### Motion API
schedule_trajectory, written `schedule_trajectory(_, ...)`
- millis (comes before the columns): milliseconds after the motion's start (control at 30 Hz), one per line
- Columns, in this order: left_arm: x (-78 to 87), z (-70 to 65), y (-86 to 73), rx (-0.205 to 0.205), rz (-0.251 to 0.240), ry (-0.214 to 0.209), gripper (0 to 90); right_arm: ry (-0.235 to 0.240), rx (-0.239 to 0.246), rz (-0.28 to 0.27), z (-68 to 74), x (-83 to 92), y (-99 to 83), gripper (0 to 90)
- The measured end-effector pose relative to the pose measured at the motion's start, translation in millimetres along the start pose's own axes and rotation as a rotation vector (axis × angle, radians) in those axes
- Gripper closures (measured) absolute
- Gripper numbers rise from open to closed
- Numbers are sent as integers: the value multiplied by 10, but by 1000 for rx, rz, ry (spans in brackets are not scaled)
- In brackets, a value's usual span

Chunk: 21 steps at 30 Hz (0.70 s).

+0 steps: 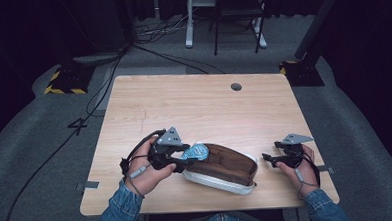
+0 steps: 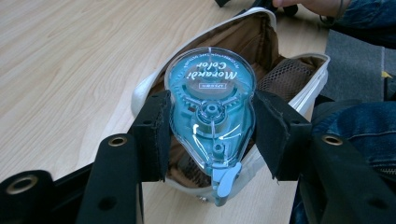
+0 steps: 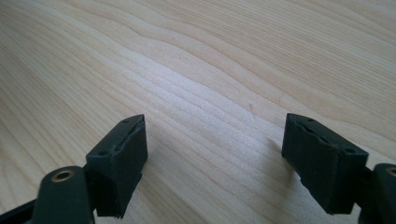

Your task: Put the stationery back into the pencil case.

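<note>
A clear blue correction-tape dispenser (image 2: pixel 211 112) sits squeezed between the two black pads of my left gripper (image 2: pixel 211 133), which is shut on it. In the high view the dispenser (image 1: pixel 195 152) hangs over the left end of an open white pencil case (image 1: pixel 222 183) with a brown lining (image 1: pixel 221 162). The case's open mouth (image 2: pixel 261 42) lies right behind the dispenser in the left gripper view. My right gripper (image 1: pixel 268 158) rests near the table's right front, just right of the case, its jaws apart with nothing between them. Bare wood shows between its pads (image 3: pixel 119 161).
The light wooden table (image 1: pixel 199 108) has a round cable hole (image 1: pixel 236 86) near its far edge. Beyond it are dark floor, cables and the legs of a stand (image 1: pixel 188 41). A denim sleeve (image 2: pixel 359 135) is at the right of the left gripper view.
</note>
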<state>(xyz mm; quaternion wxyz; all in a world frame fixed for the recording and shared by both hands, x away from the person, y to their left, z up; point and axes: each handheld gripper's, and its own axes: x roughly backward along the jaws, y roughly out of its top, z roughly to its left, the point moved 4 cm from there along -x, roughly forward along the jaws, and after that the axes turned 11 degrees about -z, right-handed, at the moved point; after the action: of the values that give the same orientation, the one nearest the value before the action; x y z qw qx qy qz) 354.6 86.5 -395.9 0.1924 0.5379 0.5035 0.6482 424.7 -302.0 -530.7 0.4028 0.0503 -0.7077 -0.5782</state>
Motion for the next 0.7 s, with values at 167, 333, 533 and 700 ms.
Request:
schedule_trajectory(167, -102, -47, 31, -7, 13, -25, 491, 0, 0, 0, 0, 0, 0, 226)
schedule_trajectory(333, -195, -69, 58, -11, 27, -51, 491, 0, -1, 0, 1, 0, 0, 226)
schedule_trajectory(533, -325, -102, 91, -17, 44, -78, 491, 0, 0, 0, 0, 0, 0, 226)
schedule_trajectory(700, -426, -132, 106, -25, 57, -100, 491, 1, 0, 0, 0, 0, 0, 227)
